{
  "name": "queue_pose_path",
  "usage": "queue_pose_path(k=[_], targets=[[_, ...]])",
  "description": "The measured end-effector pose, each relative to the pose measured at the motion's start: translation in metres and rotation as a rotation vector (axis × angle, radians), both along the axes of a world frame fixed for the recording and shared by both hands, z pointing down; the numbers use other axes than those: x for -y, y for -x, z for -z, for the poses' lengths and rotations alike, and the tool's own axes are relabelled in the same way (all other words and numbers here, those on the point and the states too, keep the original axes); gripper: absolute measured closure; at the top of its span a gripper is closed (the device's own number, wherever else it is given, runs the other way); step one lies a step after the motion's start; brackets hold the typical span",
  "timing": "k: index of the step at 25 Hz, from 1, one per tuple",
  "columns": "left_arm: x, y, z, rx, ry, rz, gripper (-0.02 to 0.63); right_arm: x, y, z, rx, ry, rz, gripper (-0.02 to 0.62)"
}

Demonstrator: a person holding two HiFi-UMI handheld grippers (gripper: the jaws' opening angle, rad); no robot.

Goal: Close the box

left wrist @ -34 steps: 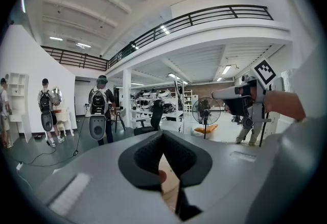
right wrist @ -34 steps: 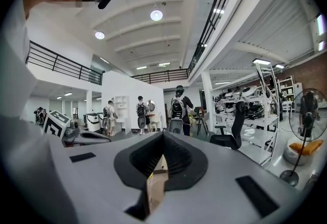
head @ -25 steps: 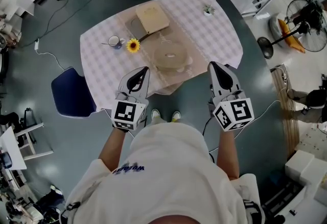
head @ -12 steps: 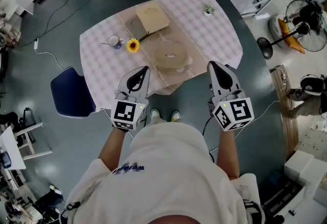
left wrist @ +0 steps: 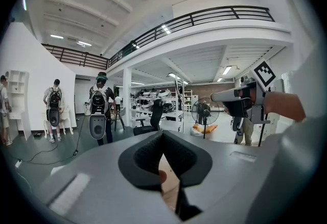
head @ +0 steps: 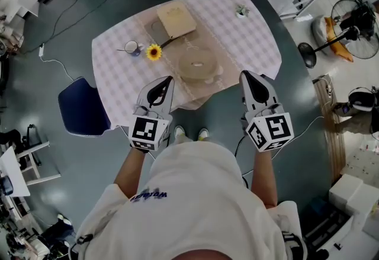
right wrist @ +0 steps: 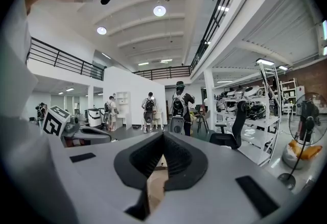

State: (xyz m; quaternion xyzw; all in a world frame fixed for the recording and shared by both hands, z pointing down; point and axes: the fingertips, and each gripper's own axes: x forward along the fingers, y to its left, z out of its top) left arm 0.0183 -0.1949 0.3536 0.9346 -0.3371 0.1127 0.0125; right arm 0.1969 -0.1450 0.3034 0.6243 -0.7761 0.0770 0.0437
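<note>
Left hand-held gripper (head: 168,80) and right hand-held gripper (head: 245,74) are held closed, empty | box (head: 176,21) is seen far across the tabletop (head: 251,39) | risk: flower (head: 154,51) could be knocked by the long reach

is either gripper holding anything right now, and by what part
Nothing is held. The left gripper and right gripper are both shut on nothing, in the air short of the checked-cloth table; the tan cardboard box lies untouched on it.

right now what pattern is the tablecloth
A pale checked pattern; the tablecloth shows best in the head view.
</note>
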Motion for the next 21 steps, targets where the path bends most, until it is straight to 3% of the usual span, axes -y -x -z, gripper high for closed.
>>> queue_pose_path(k=[11, 14, 17, 21], targets=[[-0.002, 0.006, -0.008, 0.000, 0.048, -0.024, 0.604, 0.010, 0.012, -0.021, 0.009, 0.057, 0.020, 0.592], [-0.002, 0.009, -0.024, 0.009, 0.055, -0.003, 0.604, 0.029, 0.023, -0.036, -0.040, 0.093, 0.133, 0.592], [0.031, 0.020, -0.042, 0.038, 0.037, 0.009, 0.604, 0.077, 0.042, -0.042, -0.123, 0.124, 0.265, 0.592], [0.070, 0.030, -0.111, 0.152, 0.143, -0.099, 0.604, 0.113, 0.048, -0.071, -0.215, 0.300, 0.314, 0.592]])
